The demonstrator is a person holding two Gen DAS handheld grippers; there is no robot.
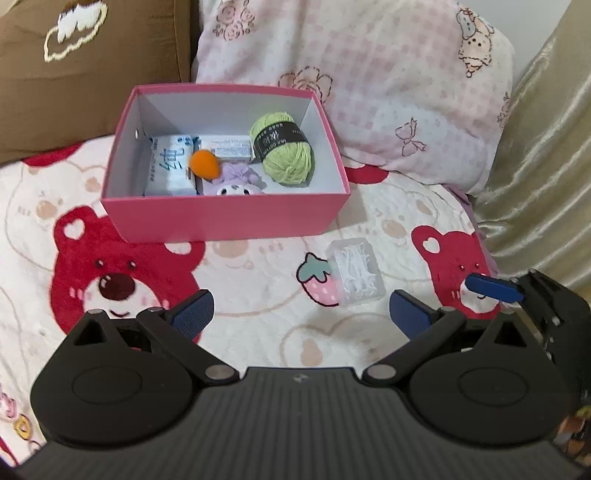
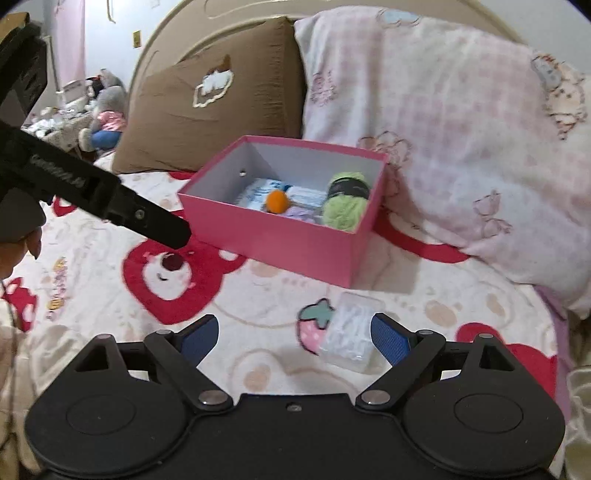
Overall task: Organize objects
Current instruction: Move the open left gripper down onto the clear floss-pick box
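Clear plastic, the small rectangular case of white picks [image 2: 349,338] lies on the bear-print bed blanket [image 2: 258,295], outside the pink cardboard box [image 2: 295,247]. Right gripper [image 2: 293,334] open beside it; left gripper [image 1: 301,314] open. Next, I judge: straddle and close.

Setting is a bed covered by a cream fleece blanket [image 1: 258,332] printed with red bear faces and a pink strawberry; at the far side a brown pillow [image 2: 221,103] with an embroidered white cloud sits left, a pink-and-white checked pillow [image 1: 369,74] with cartoon print sits right, the two just beside each other; a curved beige headboard [image 2: 192,22] rises behind them; shiny gold satin fabric [image 1: 535,166] lies along the right edge; far left, a cluttered surface holds a grey plush toy [image 2: 107,110]; the wall behind is pale, with a pink curtain [image 2: 70,37] at far left; lighting even, indoor.
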